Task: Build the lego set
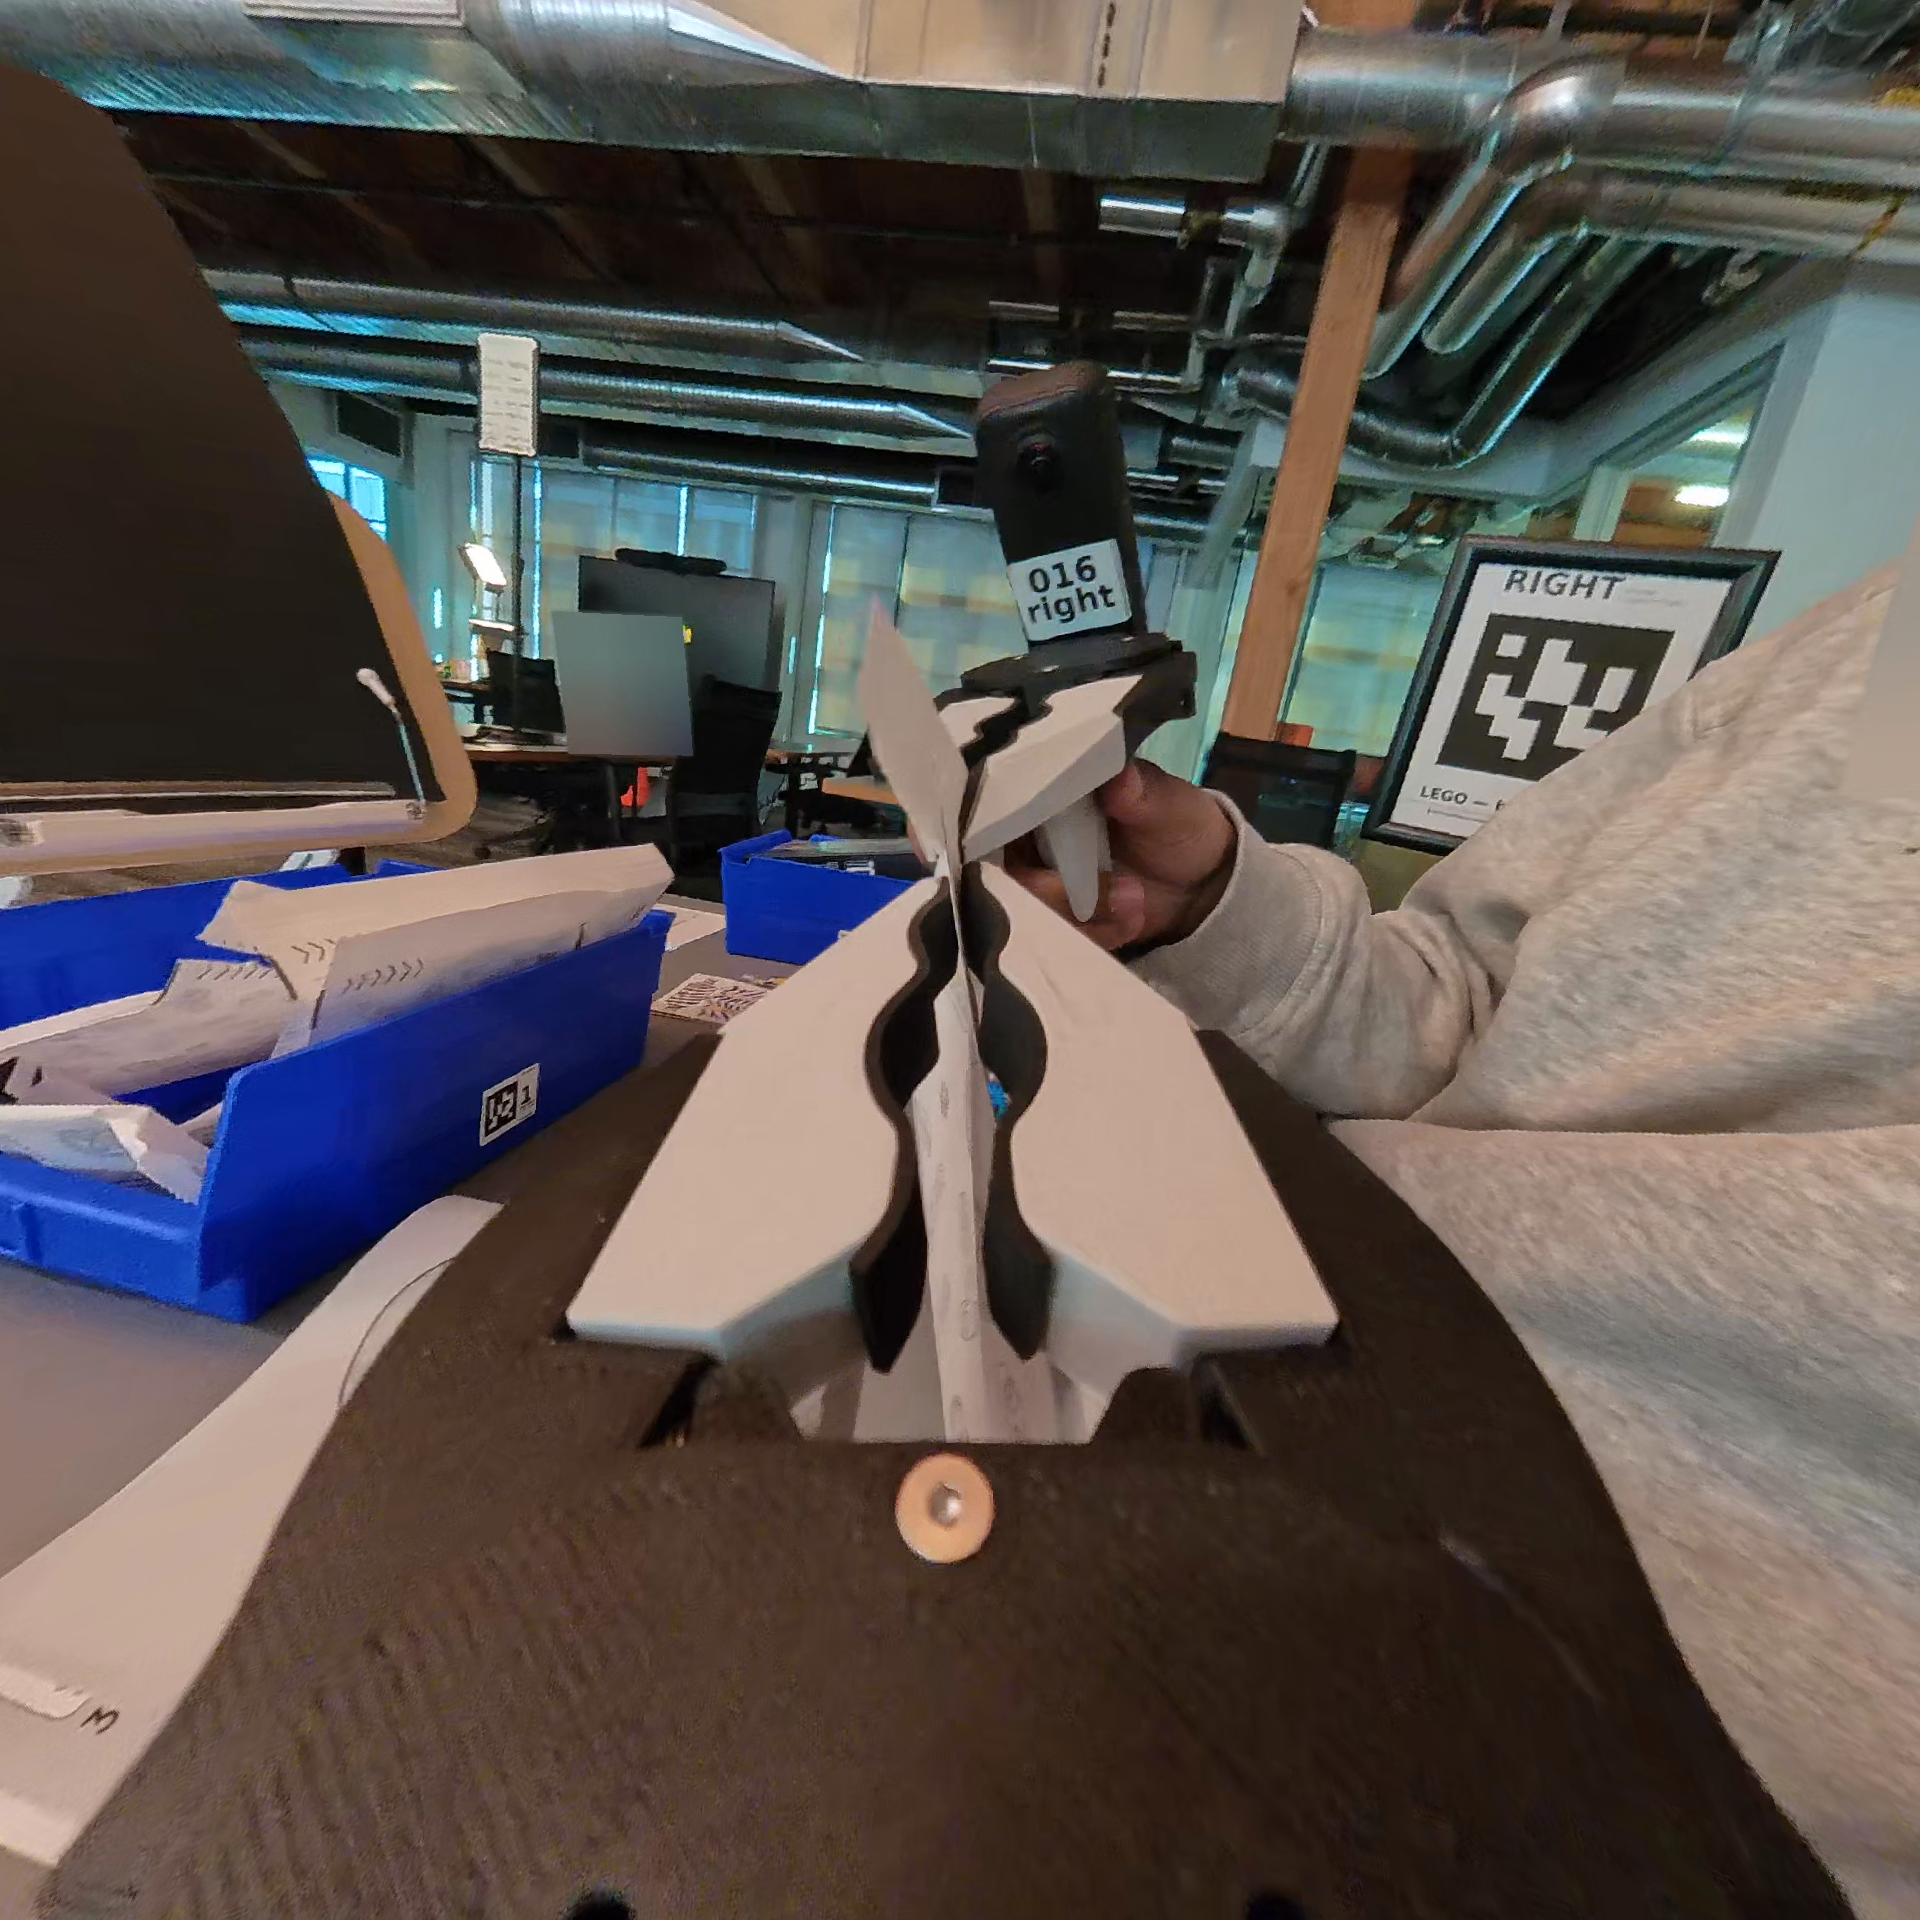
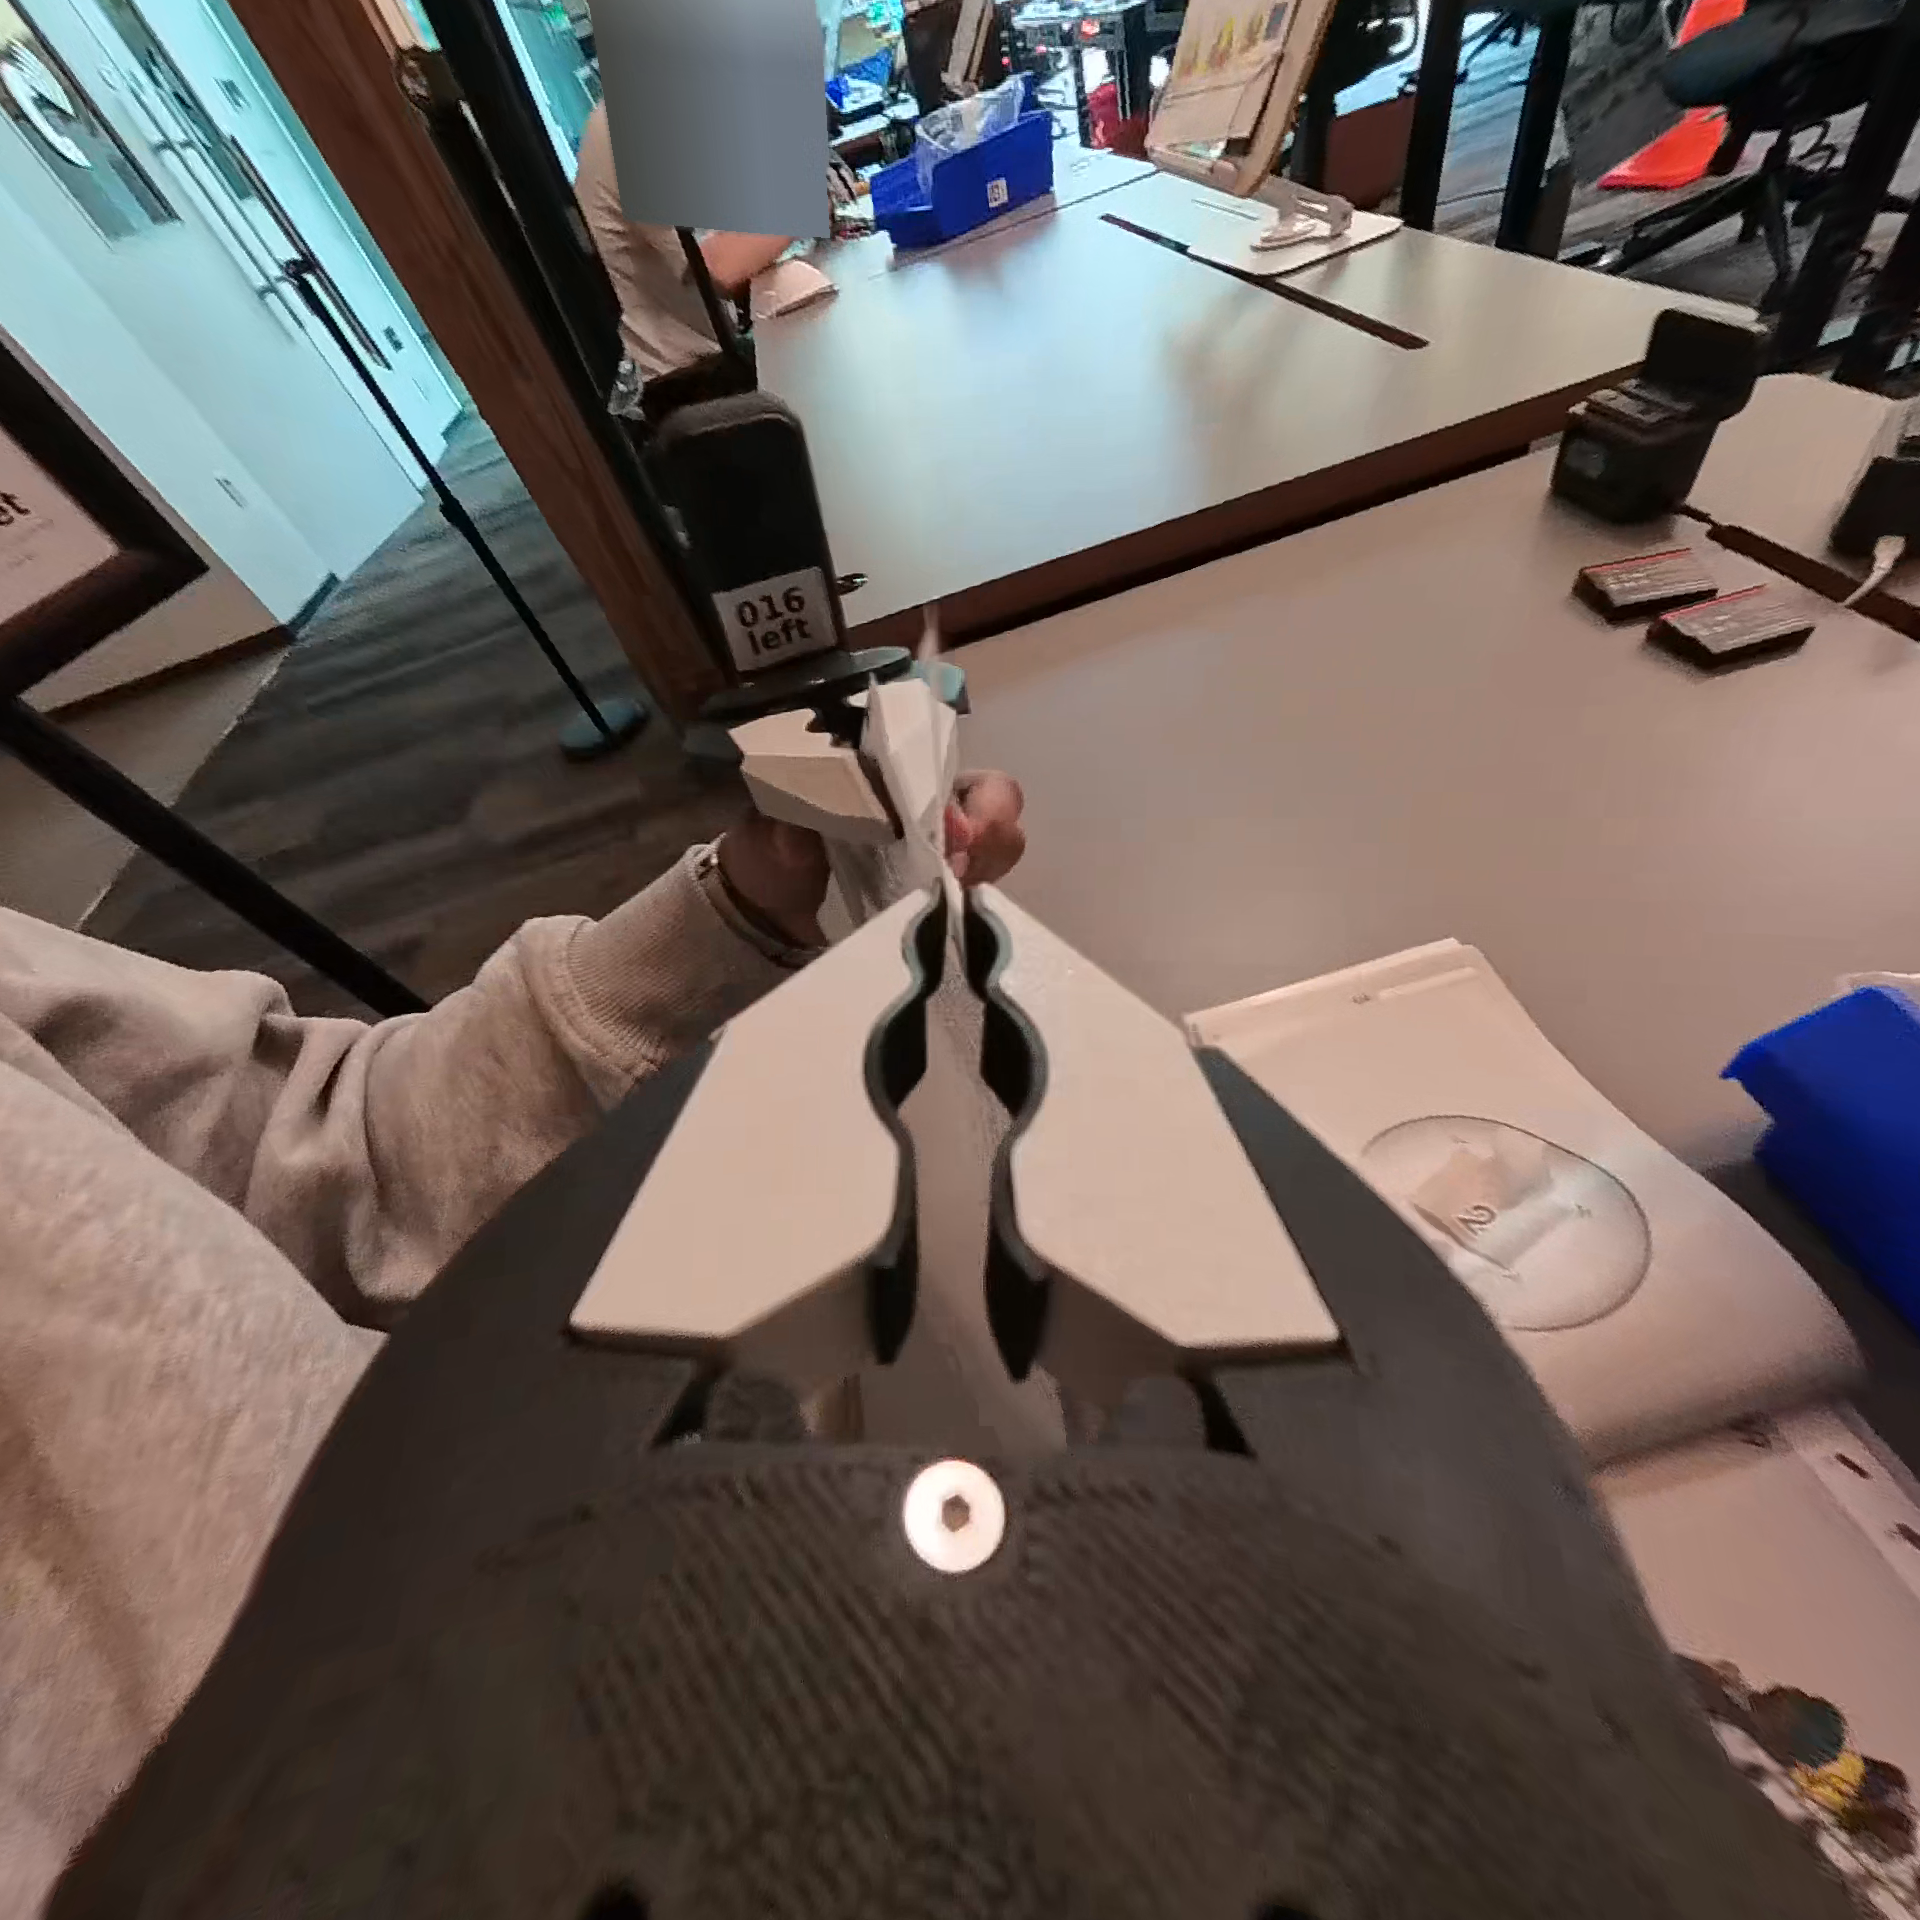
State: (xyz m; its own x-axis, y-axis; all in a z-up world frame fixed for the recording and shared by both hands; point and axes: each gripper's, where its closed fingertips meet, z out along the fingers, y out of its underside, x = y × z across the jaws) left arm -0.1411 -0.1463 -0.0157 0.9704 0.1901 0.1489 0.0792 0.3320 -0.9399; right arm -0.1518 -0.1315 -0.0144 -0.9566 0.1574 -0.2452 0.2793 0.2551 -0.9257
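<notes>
Both grippers are raised off the table and pinch the same white paper bag from opposite ends. In the left wrist view my left gripper [image 1: 954, 906] is shut on the bag [image 1: 951, 1195], which runs edge-on between its jaws. The right gripper [image 1: 951, 844] meets it tip to tip, and a flap of the bag [image 1: 902, 707] sticks up beside it. In the right wrist view my right gripper [image 2: 951, 906] is shut on the bag [image 2: 956, 1143]. The left gripper [image 2: 928, 862] clamps the far end. What the bag holds is hidden.
A blue bin [image 1: 343, 1132] with torn white bags stands at the left, and a second blue bin [image 1: 790, 904] farther back. Another white bag with a clear window [image 2: 1507, 1216] and a printed booklet [image 2: 1818, 1725] lie on the table [image 2: 1351, 779]. A framed sign [image 1: 1558, 686] stands at the right. Only a small space, under 4 cm, lies between the two pairs of fingers.
</notes>
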